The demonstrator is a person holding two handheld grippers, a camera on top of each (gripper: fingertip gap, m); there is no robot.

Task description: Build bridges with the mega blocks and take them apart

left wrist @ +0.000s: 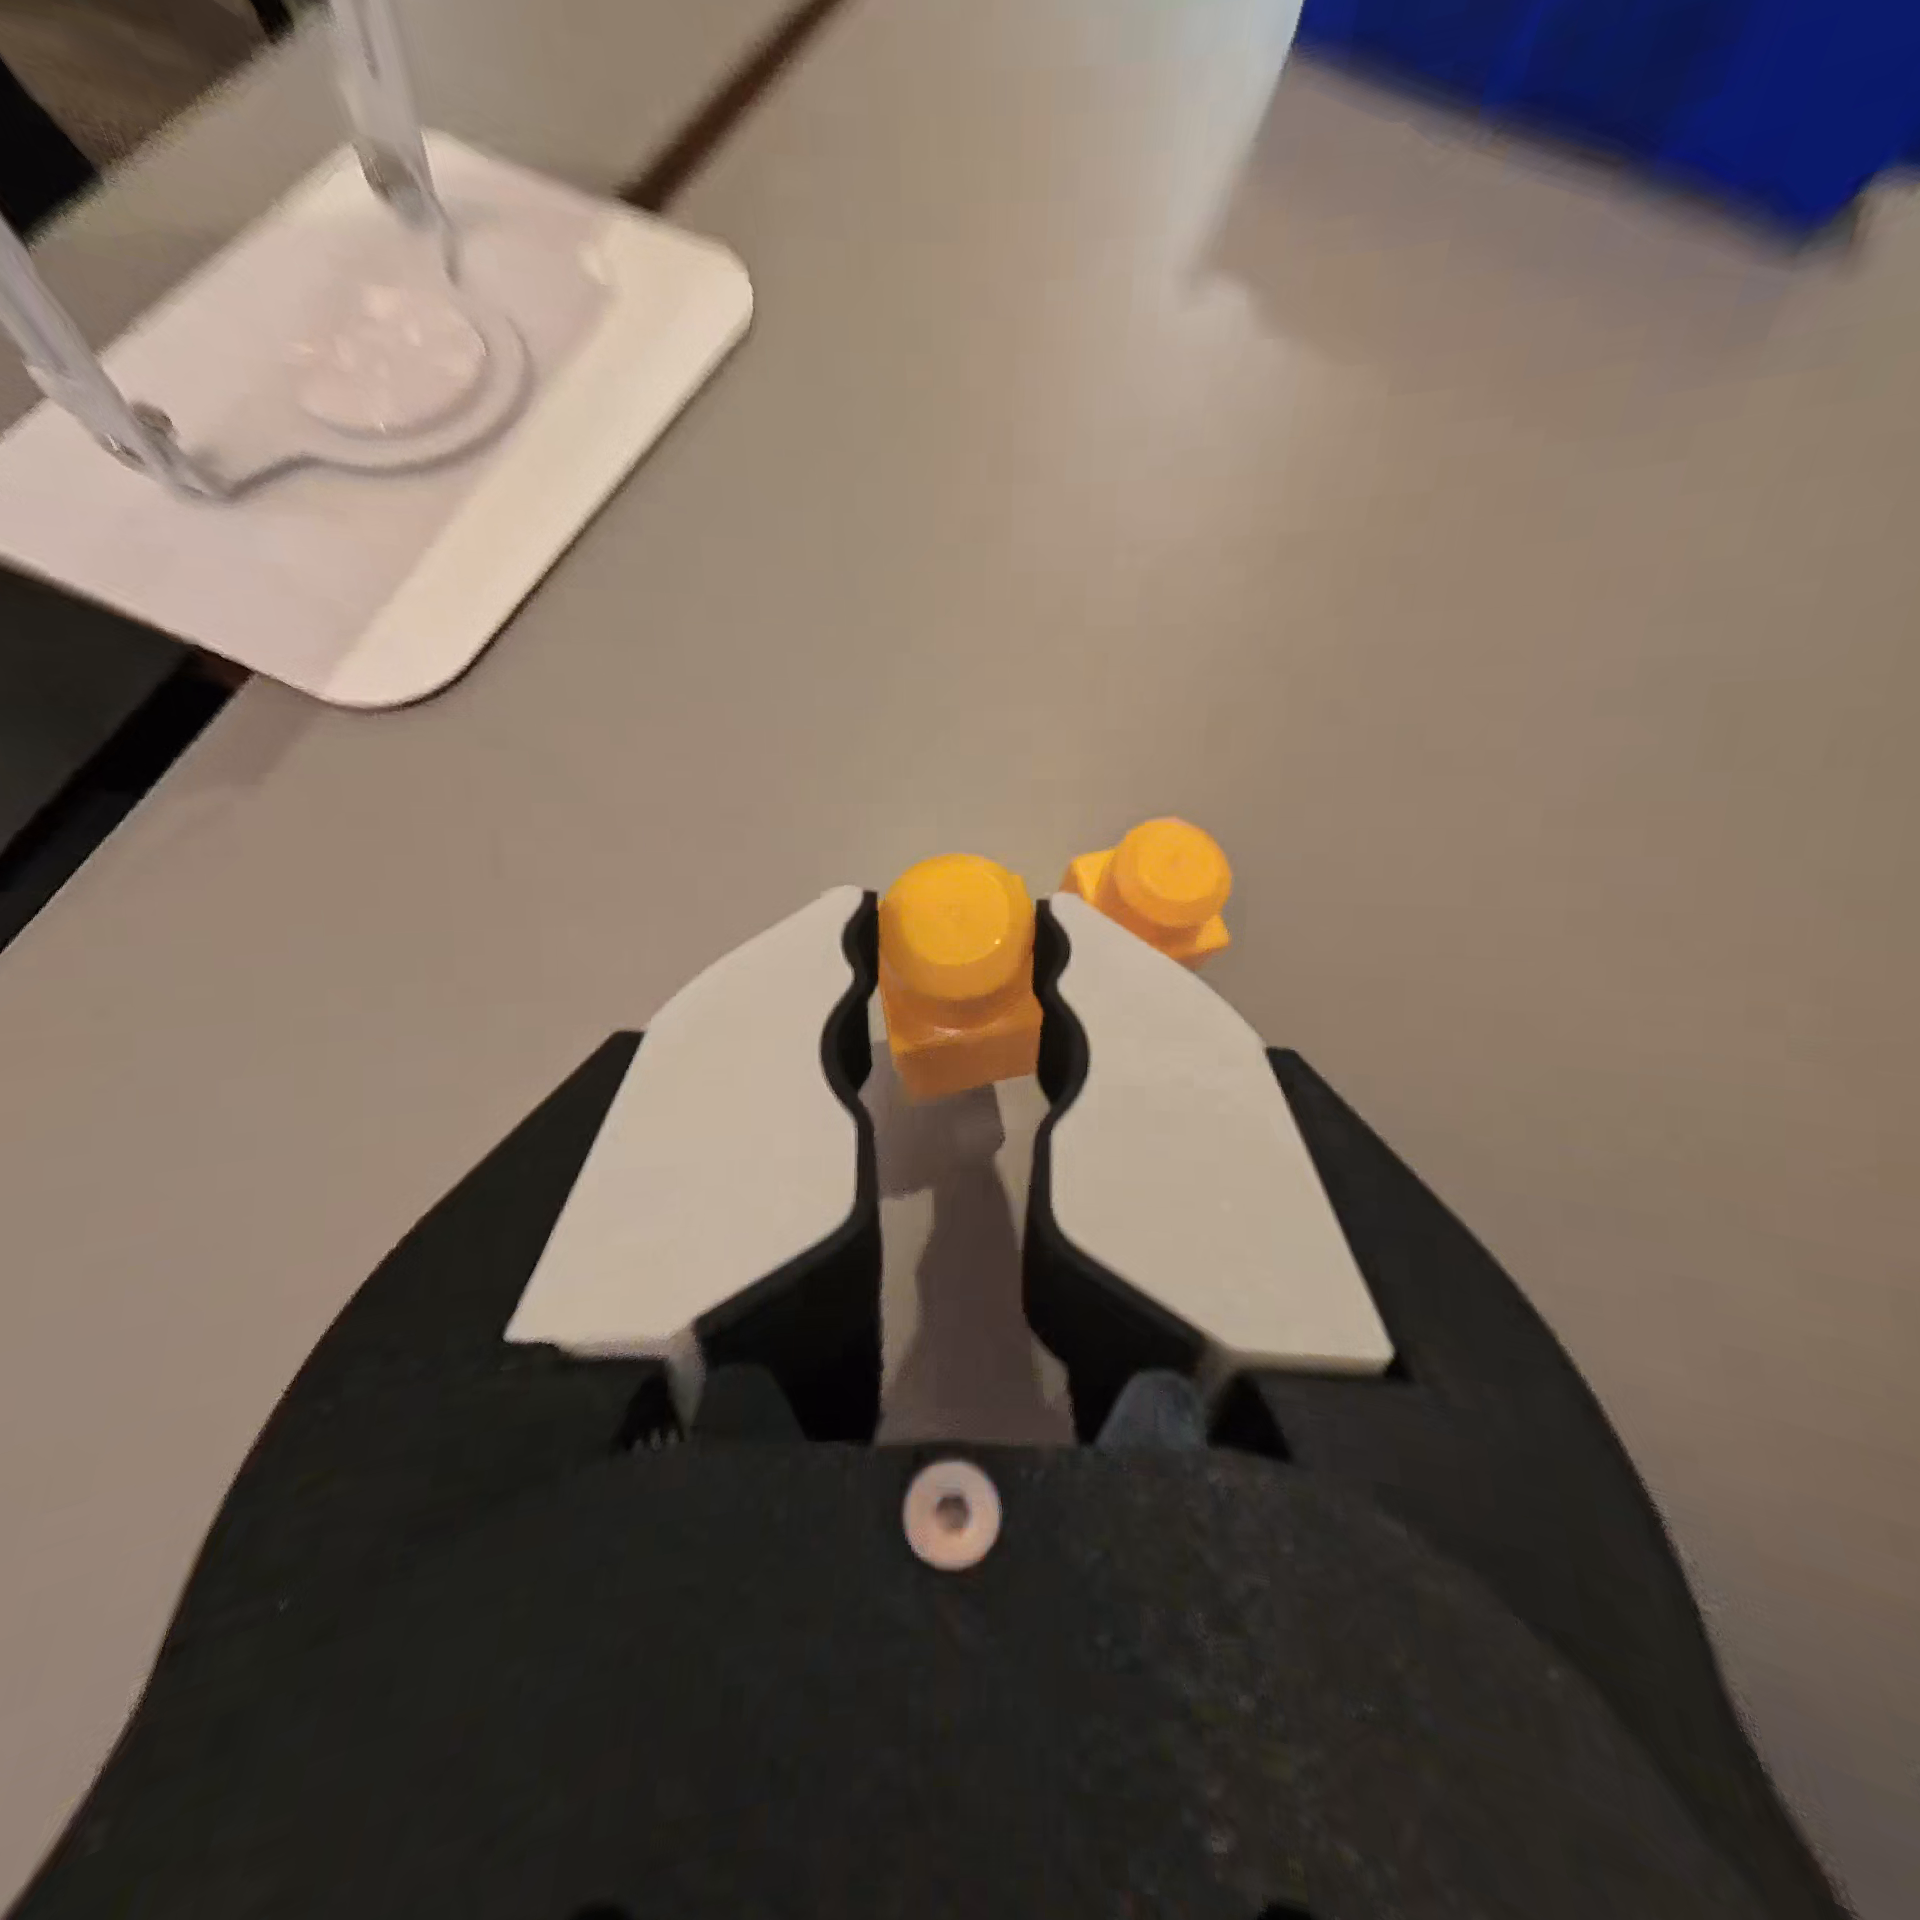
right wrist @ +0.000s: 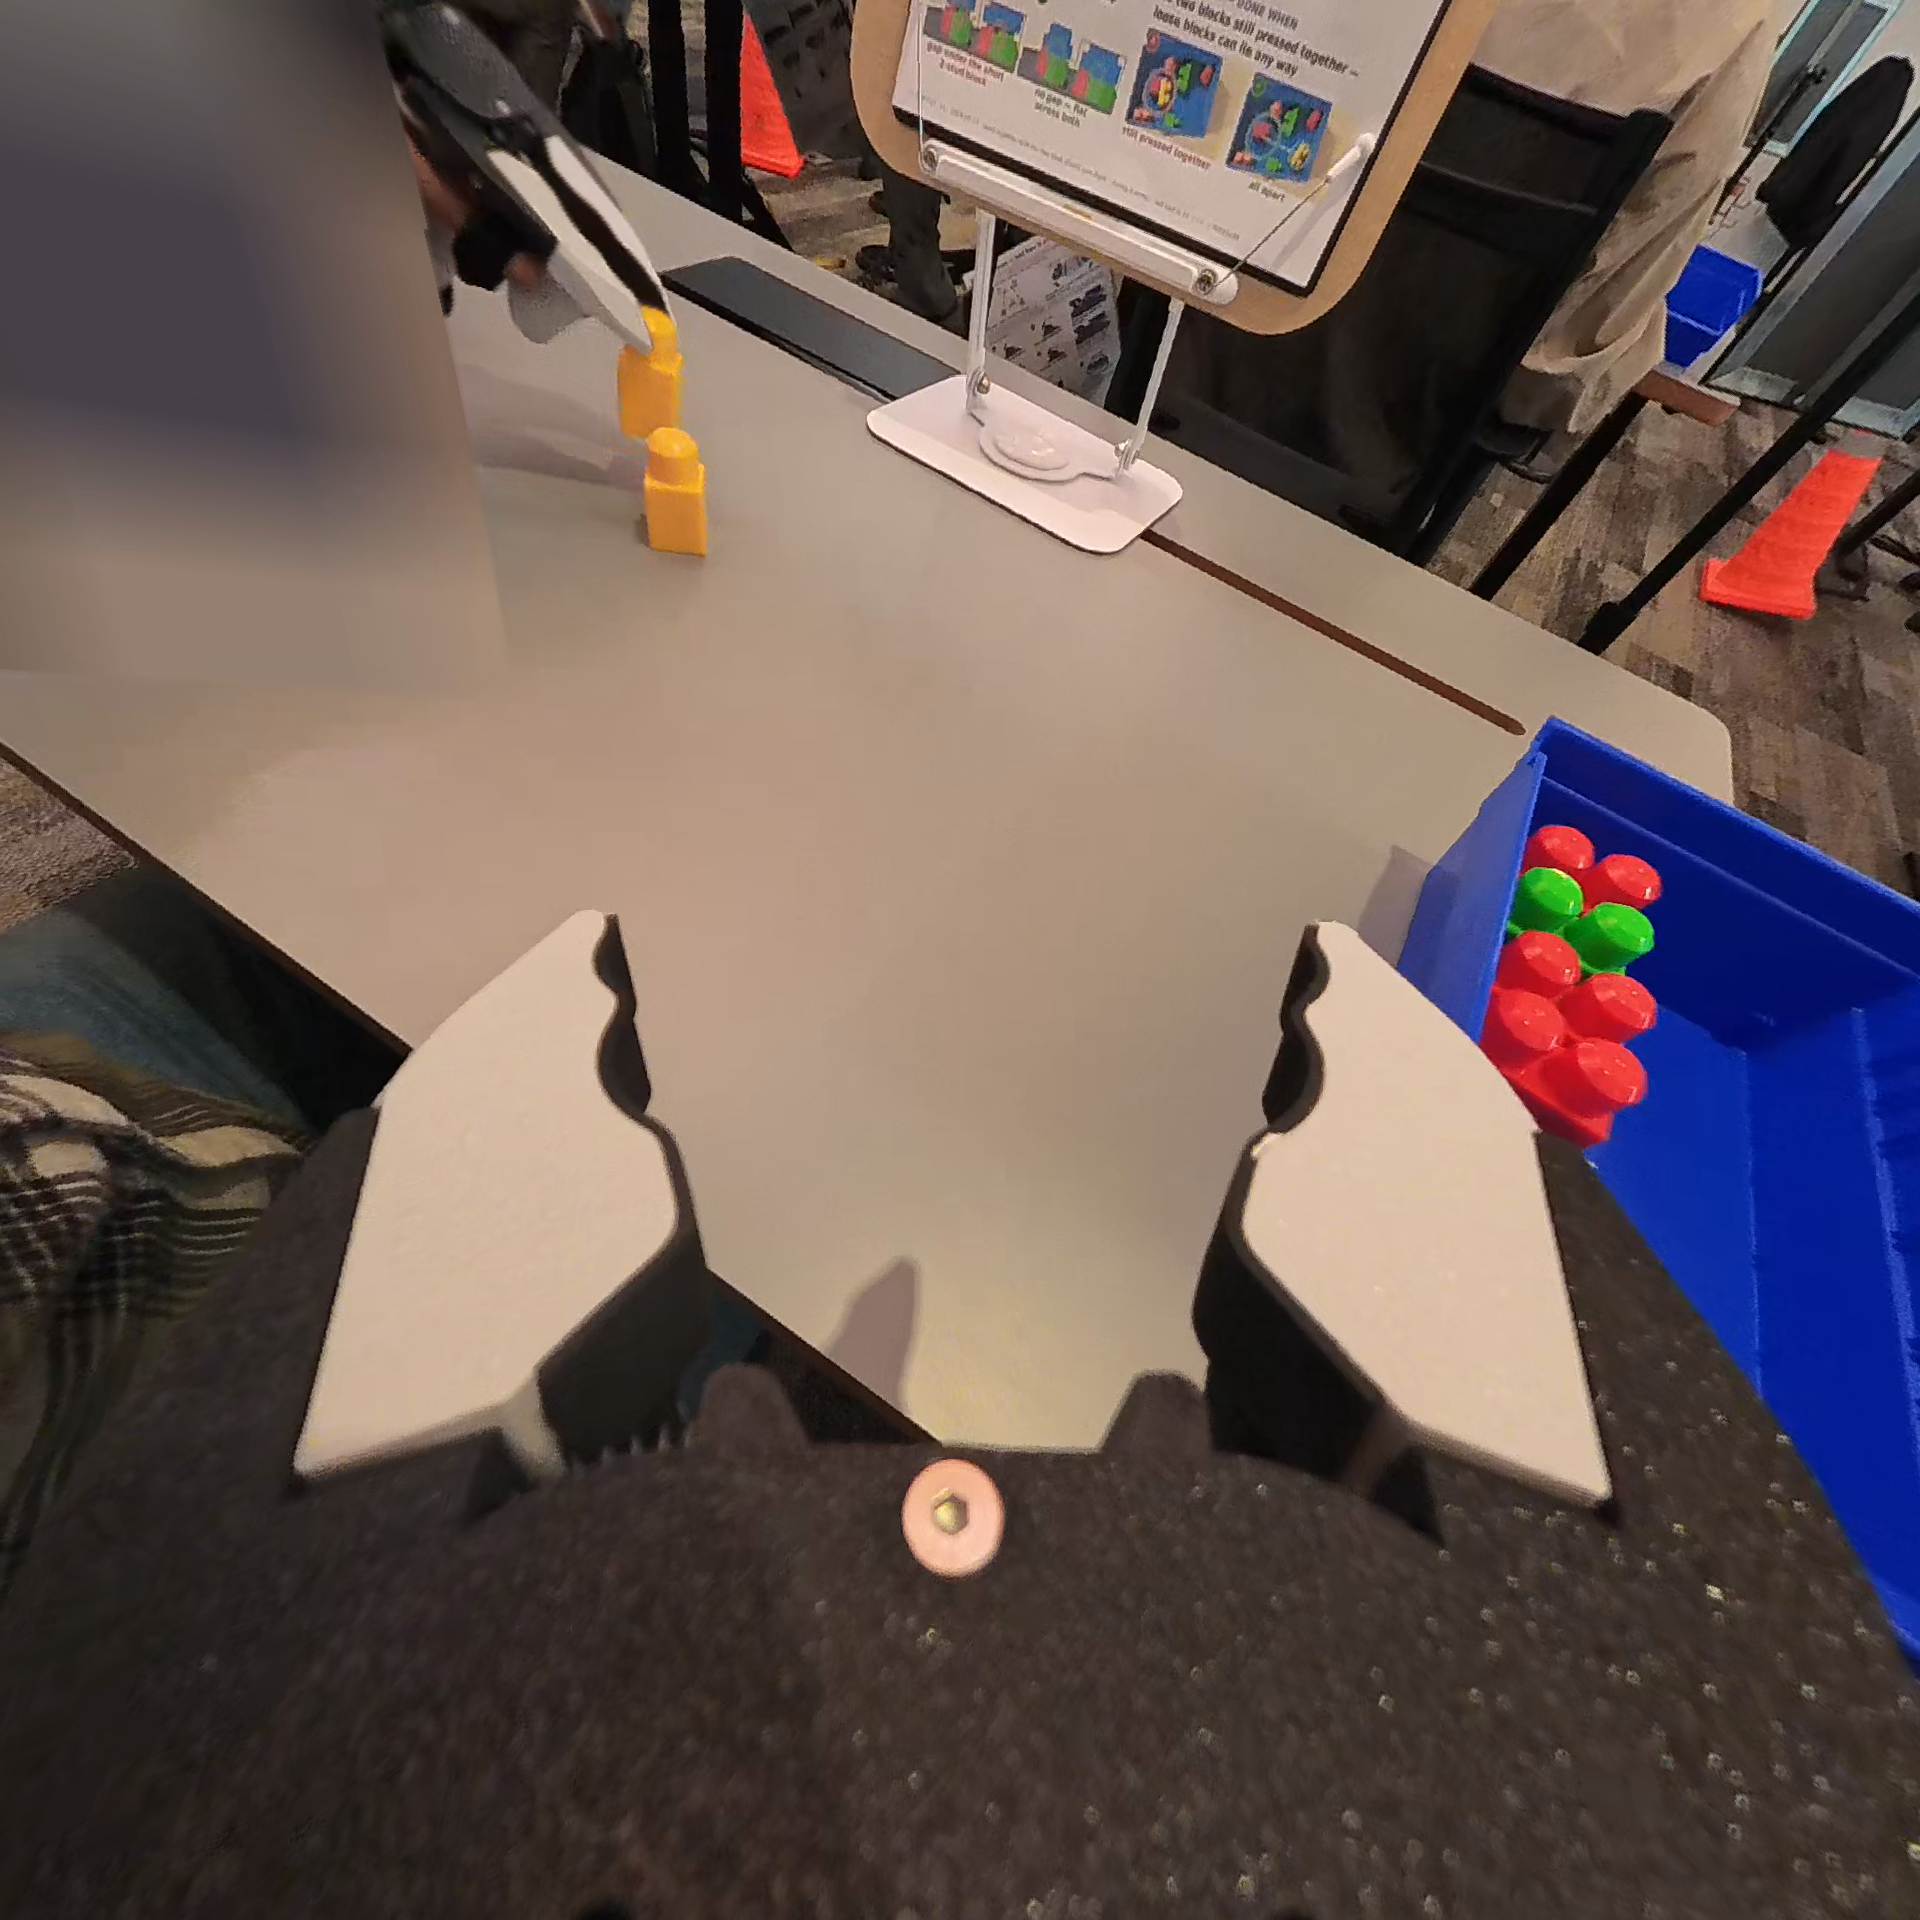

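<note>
At far left of the grey table (right wrist: 935, 727), the left gripper (left wrist: 954, 940) tilts down from above, its jaws clamped on the round stud of a held orange block (left wrist: 961, 987), lifted clear of the tabletop. A second orange block (right wrist: 675, 499) stands upright on the table just beside it. These look like light, rigid, smooth plastic (the stud or flat sides offer the surest hold). At near right, the right gripper (right wrist: 961, 987) hovers spread wide and empty beside a blue bin (right wrist: 1455, 935) holding red and green blocks (right wrist: 1569, 987).

left claw (left wrist: 956, 977): fingers closed on a block stud, angled down | right claw (right wrist: 956, 1039): fingers spread wide, empty
</note>
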